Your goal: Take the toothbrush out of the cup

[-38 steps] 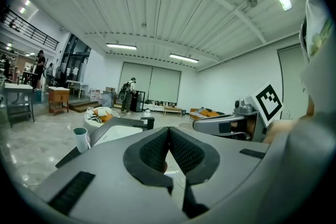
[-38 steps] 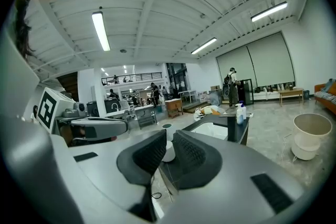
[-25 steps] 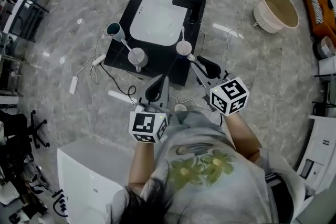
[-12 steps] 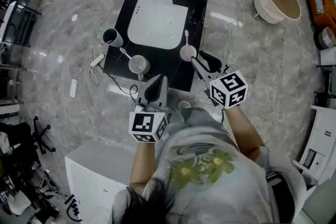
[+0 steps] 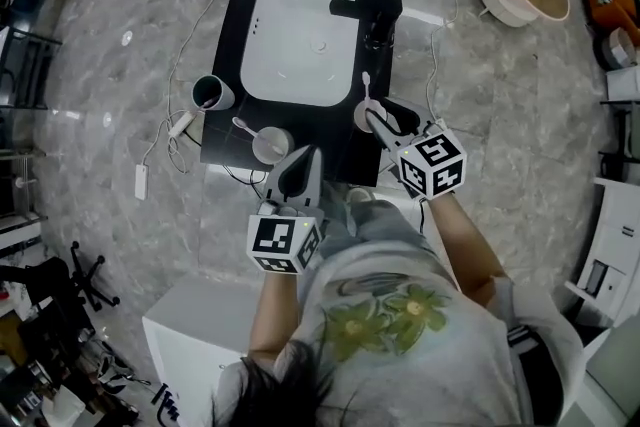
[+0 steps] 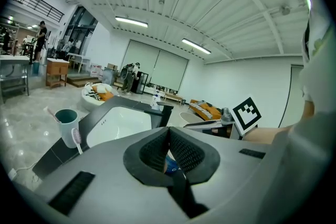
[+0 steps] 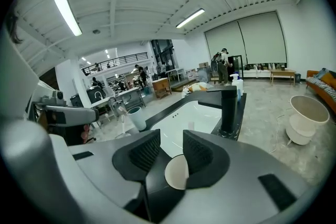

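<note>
The right gripper [image 7: 169,139] is hovering with its jaws a narrow gap apart, gripping nothing. The white cup [image 7: 176,171] is sitting just below and ahead of those jaws. The toothbrush [image 7: 190,126] is standing in the cup, its head showing in the gap beyond the tips. A black faucet [image 7: 228,110] is rising ahead, to the gripper's right. The left gripper [image 6: 169,131] is hanging alongside with its jaws pressed together on nothing, and a grey cup [image 5: 270,143] is sitting just ahead of it.

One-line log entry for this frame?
right gripper: open, over white cup | toothbrush: in cup | left gripper: shut
</note>
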Demonstrator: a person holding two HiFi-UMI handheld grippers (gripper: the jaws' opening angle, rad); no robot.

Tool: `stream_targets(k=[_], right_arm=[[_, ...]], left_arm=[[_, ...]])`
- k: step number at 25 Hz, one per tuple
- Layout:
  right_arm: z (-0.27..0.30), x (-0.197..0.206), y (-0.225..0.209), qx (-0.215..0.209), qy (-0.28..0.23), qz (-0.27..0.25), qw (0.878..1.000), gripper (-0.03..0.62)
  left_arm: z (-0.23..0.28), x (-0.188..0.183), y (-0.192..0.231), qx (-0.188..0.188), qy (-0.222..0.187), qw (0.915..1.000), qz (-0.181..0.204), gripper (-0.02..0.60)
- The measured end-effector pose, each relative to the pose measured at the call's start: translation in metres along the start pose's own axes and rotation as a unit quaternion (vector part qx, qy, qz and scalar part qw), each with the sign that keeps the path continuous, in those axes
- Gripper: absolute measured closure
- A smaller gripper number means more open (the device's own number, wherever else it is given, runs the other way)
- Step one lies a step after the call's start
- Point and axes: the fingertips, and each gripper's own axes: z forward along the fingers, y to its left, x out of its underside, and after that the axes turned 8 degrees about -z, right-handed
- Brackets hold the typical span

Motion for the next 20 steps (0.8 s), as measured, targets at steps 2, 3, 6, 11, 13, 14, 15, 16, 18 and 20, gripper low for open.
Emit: stream_targets(k=[2, 3, 6, 11, 13, 14, 15, 16, 18, 20], right_arm=[[0.008, 0.003, -0.005, 0.008, 0.008, 0.000, 1.000, 0.474], [0.012, 0.003, -0.007, 0.012, 0.012, 0.000, 1.000, 0.474], [0.024, 0.005, -0.017, 0.024, 0.021, -0.001, 0.999, 0.474], [0.037, 0.011, -0.026, 0.039, 0.040, -0.001, 0.998, 0.476], [0.042, 0.014, -0.029, 0.044, 0.047, -0.001, 0.998, 0.476], [0.044, 0.016, -0.031, 0.045, 0.049, -0.001, 0.998, 0.476], [0.047, 0.018, -0.033, 0.047, 0.051, -0.002, 0.998, 0.476], [0.049, 0.019, -0.034, 0.047, 0.052, -0.003, 0.997, 0.476], [0.052, 0.022, -0.036, 0.049, 0.057, -0.005, 0.997, 0.476], [0.054, 0.023, -0.038, 0.051, 0.061, -0.006, 0.997, 0.482]], left_arm=[[0.006, -0.001, 0.007, 0.006, 0.007, 1.0000, -0.003, 0.563], [0.009, -0.001, 0.009, 0.009, 0.010, 0.9999, -0.003, 0.563], [0.019, -0.001, 0.015, 0.018, 0.018, 0.9997, -0.005, 0.563], [0.026, 0.000, 0.020, 0.029, 0.029, 0.9991, -0.006, 0.563], [0.028, -0.001, 0.023, 0.030, 0.031, 0.9991, -0.006, 0.563], [0.030, -0.001, 0.024, 0.029, 0.032, 0.9991, -0.006, 0.563], [0.031, -0.001, 0.026, 0.029, 0.032, 0.9990, -0.007, 0.563], [0.031, 0.000, 0.027, 0.028, 0.033, 0.9990, -0.007, 0.563], [0.032, 0.000, 0.030, 0.027, 0.034, 0.9990, -0.007, 0.563], [0.031, 0.001, 0.031, 0.026, 0.036, 0.9990, -0.008, 0.563]])
